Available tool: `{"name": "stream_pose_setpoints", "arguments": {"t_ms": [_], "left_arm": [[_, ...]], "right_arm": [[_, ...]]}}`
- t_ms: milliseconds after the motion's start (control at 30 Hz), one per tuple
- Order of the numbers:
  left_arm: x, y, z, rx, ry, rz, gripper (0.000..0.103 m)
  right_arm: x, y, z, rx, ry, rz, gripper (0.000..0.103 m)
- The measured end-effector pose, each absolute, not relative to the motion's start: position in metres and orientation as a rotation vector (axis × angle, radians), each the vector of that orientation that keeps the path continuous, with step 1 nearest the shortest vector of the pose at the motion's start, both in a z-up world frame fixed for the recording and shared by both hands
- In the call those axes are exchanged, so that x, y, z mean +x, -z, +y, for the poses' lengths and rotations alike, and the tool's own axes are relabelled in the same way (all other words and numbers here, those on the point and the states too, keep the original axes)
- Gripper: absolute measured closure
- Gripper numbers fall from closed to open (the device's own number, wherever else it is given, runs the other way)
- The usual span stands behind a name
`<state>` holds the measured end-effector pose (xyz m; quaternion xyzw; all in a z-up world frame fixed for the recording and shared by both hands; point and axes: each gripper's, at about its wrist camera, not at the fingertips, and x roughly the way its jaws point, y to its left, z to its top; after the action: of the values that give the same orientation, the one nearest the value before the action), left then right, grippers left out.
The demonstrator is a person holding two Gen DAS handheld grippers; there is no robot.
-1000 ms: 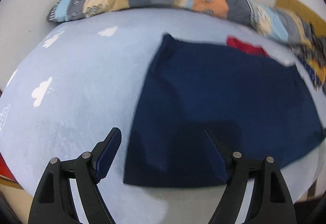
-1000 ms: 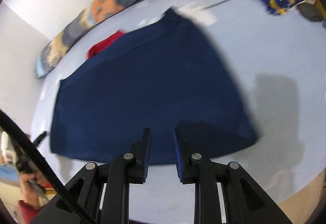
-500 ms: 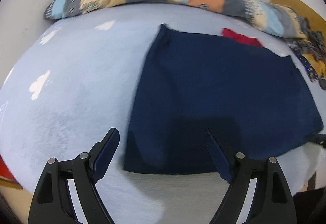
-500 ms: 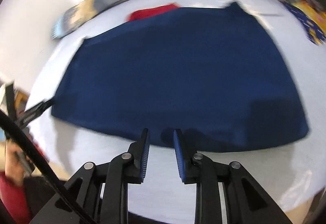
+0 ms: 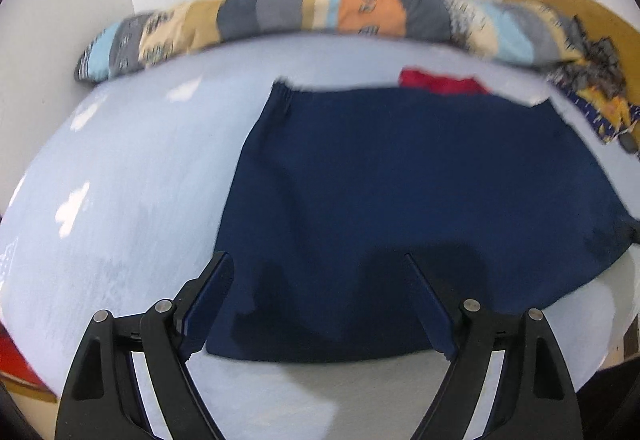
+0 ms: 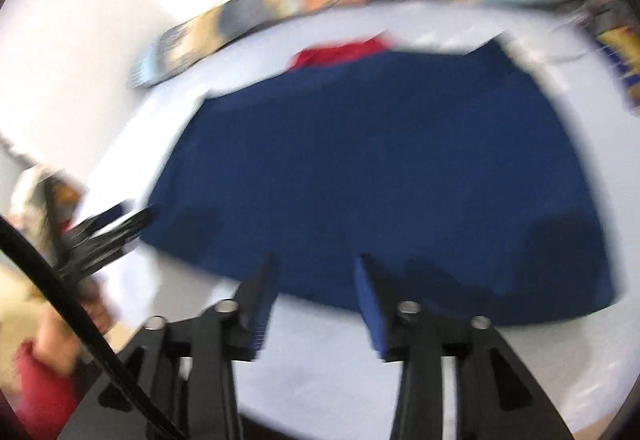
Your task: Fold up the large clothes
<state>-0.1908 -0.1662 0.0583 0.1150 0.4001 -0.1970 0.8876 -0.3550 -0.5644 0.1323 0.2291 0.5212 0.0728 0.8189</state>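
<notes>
A large navy blue garment (image 5: 400,192) lies spread flat on a pale blue bed sheet (image 5: 120,180); it also shows, blurred, in the right wrist view (image 6: 380,180). My left gripper (image 5: 316,264) is open wide and empty, hovering over the garment's near left corner. My right gripper (image 6: 316,264) is open and empty above the garment's near edge. The left gripper also shows at the left of the right wrist view (image 6: 108,236), at the garment's left corner.
A long patchwork bolster (image 5: 304,16) lies along the wall at the back. A red cloth (image 5: 440,82) peeks out behind the garment. Yellow and navy patterned fabric (image 5: 600,100) lies at the far right. The bed's near edge is just below the grippers.
My right gripper has opened from shut and swung to face the garment's near edge. My left gripper stayed open and shifted slightly closer over the near left corner.
</notes>
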Motion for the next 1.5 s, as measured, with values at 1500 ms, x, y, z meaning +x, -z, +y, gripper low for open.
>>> {"name": "stream_pose_setpoints", "arguments": {"t_ms": [1500], "left_arm": [[-0.232, -0.032, -0.275, 0.406, 0.591, 0.841, 0.016]], "right_arm": [[-0.388, -0.014, -0.759, 1.167, -0.060, 1.195, 0.027]]}}
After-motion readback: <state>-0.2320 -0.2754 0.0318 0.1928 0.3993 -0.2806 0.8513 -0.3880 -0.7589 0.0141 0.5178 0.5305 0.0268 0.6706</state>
